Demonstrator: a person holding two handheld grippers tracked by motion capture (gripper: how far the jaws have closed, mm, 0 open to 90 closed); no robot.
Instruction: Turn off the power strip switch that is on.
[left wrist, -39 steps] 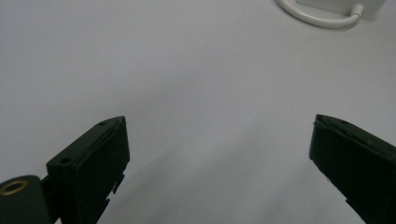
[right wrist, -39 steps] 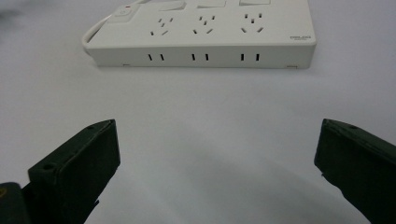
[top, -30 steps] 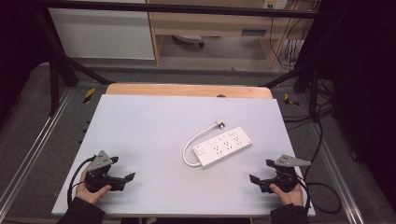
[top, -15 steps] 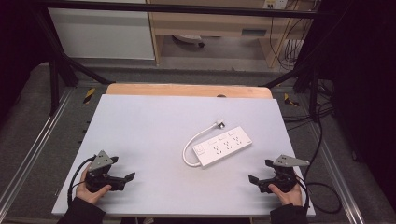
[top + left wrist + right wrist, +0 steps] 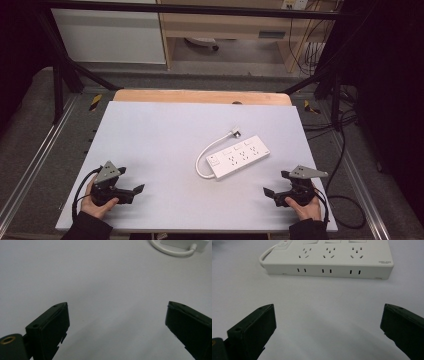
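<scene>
A white power strip (image 5: pixel 239 156) with several sockets lies right of centre on the pale table (image 5: pixel 160 135). Its white cord (image 5: pixel 206 152) loops back to a plug (image 5: pixel 234 133). My left gripper (image 5: pixel 131 180) rests open near the front left corner, far from the strip. In the left gripper view the jaws stand wide apart around bare table (image 5: pixel 117 315), with the cord (image 5: pixel 172 251) far ahead. My right gripper (image 5: pixel 275 183) is open near the front right corner. It faces the long side of the strip (image 5: pixel 329 261), which lies a short way beyond its empty jaws (image 5: pixel 328 322).
A wooden strip (image 5: pixel 200 96) runs along the table's far edge. Metal rails (image 5: pixel 30 170) flank both sides. Black cables (image 5: pixel 345 150) trail on the floor at the right. Cabinets stand beyond the table.
</scene>
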